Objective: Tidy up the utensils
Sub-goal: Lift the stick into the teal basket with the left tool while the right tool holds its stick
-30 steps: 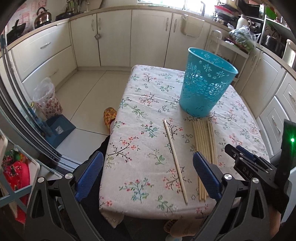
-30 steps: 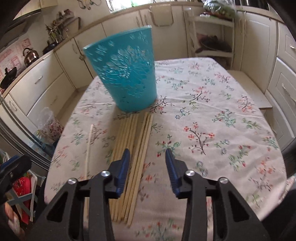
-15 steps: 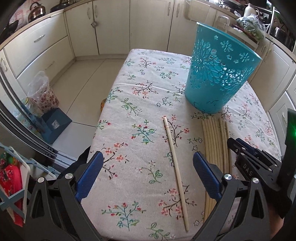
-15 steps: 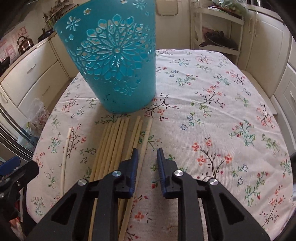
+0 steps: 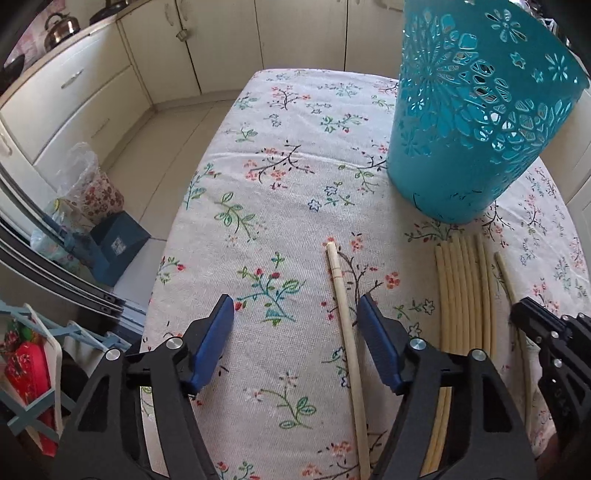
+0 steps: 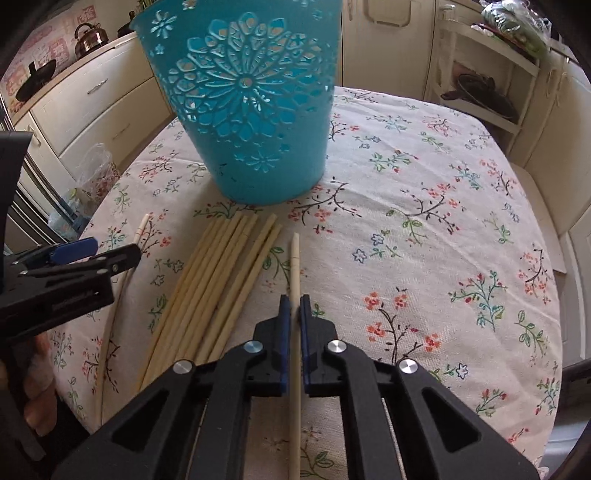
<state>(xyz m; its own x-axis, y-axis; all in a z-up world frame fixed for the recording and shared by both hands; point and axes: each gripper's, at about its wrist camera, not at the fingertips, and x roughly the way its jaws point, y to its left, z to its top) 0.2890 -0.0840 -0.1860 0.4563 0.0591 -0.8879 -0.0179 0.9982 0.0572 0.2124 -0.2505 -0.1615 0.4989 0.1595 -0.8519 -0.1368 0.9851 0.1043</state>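
Note:
A teal openwork basket (image 5: 476, 122) (image 6: 251, 110) stands upright on the floral tablecloth (image 5: 280, 147). In front of it lies a bundle of several pale chopsticks (image 5: 465, 295) (image 6: 221, 280). One lone chopstick (image 5: 343, 314) (image 6: 142, 229) lies left of the bundle. My left gripper (image 5: 295, 306) straddles it with its jaws closing; the stick is near the right pad, untouched. My right gripper (image 6: 294, 301) is shut on a single chopstick (image 6: 294, 266) just right of the bundle. That stick runs forward towards the basket, low over the cloth.
Cream kitchen cabinets (image 5: 92, 92) ring the table. On the floor at the left are a plastic bag (image 5: 88, 184) and a blue box (image 5: 118, 240). An open shelf rack (image 6: 491, 85) stands beyond the table's far right. A kettle (image 6: 90, 35) sits on the counter.
My left gripper came down and forward over the lone chopstick and its jaws narrowed around it. My right gripper's jaws closed onto the rightmost chopstick.

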